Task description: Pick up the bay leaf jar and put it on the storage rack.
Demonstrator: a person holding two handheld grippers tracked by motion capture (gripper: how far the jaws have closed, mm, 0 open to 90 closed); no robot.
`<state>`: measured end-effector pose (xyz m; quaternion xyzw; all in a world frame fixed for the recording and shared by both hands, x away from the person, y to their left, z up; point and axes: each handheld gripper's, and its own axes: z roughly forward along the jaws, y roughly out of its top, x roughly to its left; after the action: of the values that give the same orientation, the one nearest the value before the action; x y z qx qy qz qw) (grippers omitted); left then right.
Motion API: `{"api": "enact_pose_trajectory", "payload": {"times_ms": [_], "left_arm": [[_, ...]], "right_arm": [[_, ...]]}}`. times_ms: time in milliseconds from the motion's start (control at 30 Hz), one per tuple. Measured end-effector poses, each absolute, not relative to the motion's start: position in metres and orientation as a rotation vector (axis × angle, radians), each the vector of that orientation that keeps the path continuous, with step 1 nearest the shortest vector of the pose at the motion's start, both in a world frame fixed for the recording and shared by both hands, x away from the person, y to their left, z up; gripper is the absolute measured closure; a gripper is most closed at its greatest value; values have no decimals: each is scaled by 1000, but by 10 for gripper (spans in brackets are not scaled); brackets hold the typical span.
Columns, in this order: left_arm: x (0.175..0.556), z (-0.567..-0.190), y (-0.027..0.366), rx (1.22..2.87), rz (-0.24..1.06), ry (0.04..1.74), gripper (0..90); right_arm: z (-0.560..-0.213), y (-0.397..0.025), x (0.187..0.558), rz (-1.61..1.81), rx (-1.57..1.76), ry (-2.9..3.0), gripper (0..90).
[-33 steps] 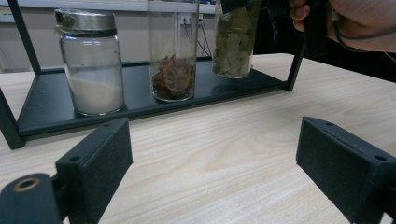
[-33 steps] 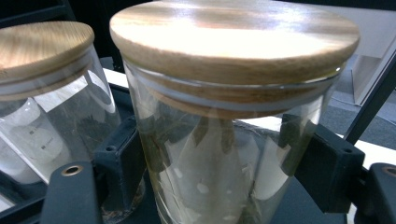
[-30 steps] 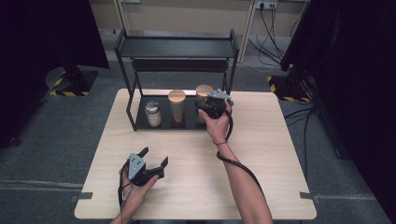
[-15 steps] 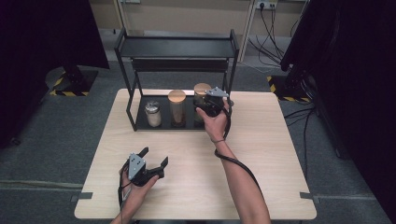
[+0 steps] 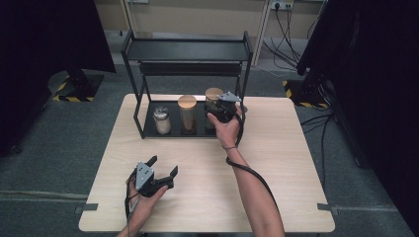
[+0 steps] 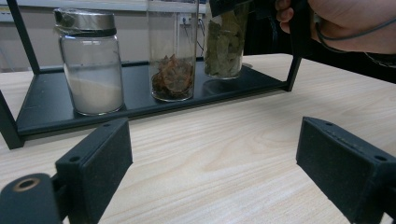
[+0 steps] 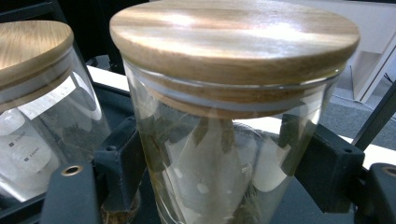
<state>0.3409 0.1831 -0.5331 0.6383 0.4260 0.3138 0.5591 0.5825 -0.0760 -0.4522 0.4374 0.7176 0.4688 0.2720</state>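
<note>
Right gripper [image 5: 221, 109] has its jaws around the leaf jar [image 7: 233, 140], apparently pinching; next it probably needs a careful lift off the rack [image 5: 148, 133].

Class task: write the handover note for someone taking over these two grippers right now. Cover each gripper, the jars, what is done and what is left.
Right gripper: jaws either side of the bay-leaf jar, just under its wooden lid; a firm grip cannot be confirmed.
Left gripper: open, idle on the table.
All three jars stand on the rack's lower shelf: powder jar, spice jar, bay-leaf jar rightmost.
Done: the reach. Left: probably close, lift and move the jar.
</note>
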Motion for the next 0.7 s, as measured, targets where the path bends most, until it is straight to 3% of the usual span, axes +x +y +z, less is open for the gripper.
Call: {"api": "enact_pose_trajectory", "payload": {"times_ms": [700], "left_arm": [[341, -533, 183, 1508, 742, 1002, 100]], "right_arm": [[-460, -78, 588, 1244, 1207, 1925, 251]]}}
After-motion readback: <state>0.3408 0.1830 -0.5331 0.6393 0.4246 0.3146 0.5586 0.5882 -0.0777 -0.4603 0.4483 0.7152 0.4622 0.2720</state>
